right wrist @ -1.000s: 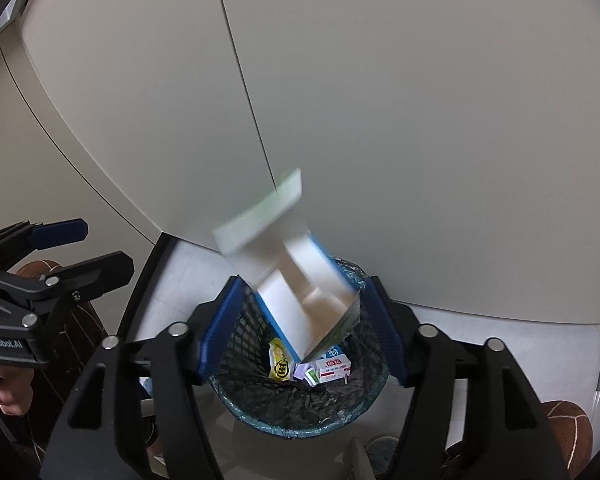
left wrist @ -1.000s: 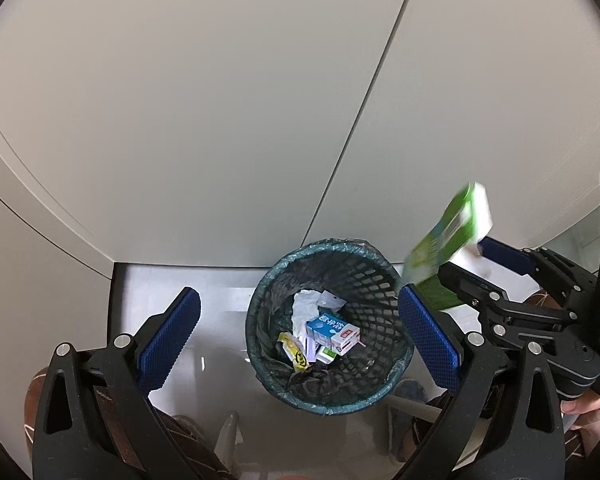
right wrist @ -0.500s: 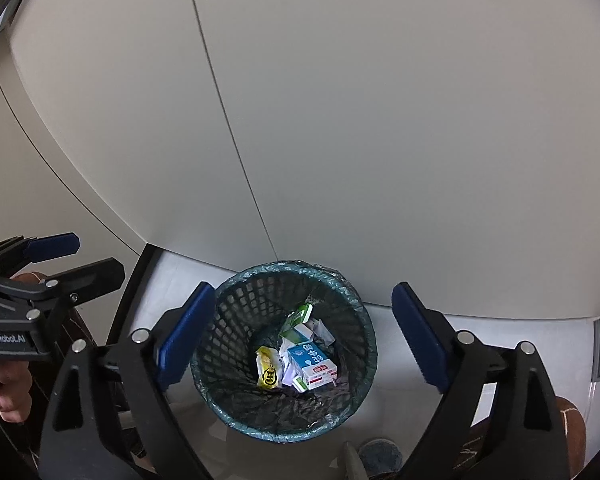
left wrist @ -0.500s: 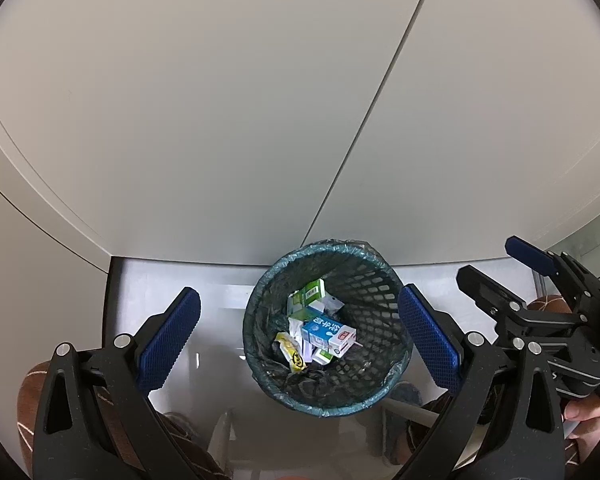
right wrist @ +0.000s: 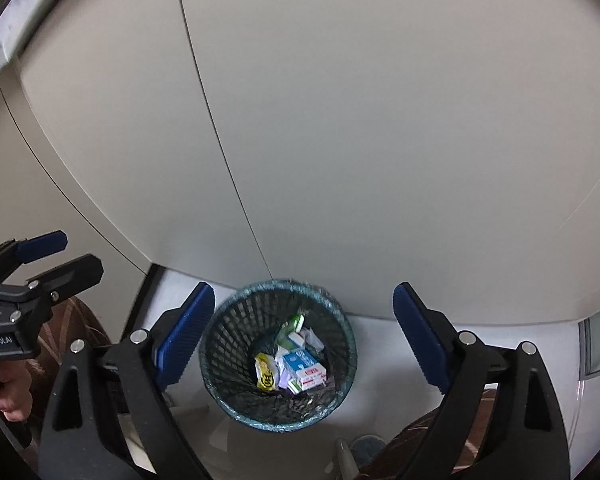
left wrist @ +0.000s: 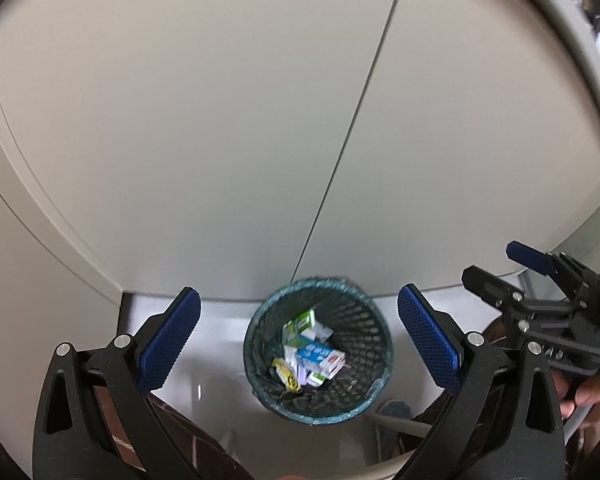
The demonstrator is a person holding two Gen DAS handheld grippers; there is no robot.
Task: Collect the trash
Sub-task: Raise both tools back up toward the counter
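Observation:
A dark mesh wastebasket (left wrist: 382, 340) (right wrist: 214, 340) with a liner stands on the pale floor below both grippers. In it lie a green-and-white carton (left wrist: 300, 322) (right wrist: 290, 326), a blue-and-white carton (left wrist: 318, 356) (right wrist: 302, 364), a yellow wrapper (left wrist: 286, 376) (right wrist: 266, 374) and other small packets. My left gripper (left wrist: 298, 294) hangs open above the basket with nothing between its blue pads. My right gripper (right wrist: 303, 288) is also wide open and empty, high over the basket. Each one shows at the edge of the other's view: right gripper (left wrist: 500, 266), left gripper (right wrist: 76, 256).
Beige cabinet panels (left wrist: 220, 140) with a vertical seam rise right behind the basket. A person's hand (left wrist: 592, 400) holds the right gripper's handle. Brown patterned fabric (right wrist: 80, 320) lies at the lower edges. A grey shoe tip (right wrist: 364, 446) sits in front of the basket.
The green-and-white carton left the right gripper's jaws and dropped into the basket. Those jaws spread wider. Both grippers then rose, so the basket looks smaller and lower.

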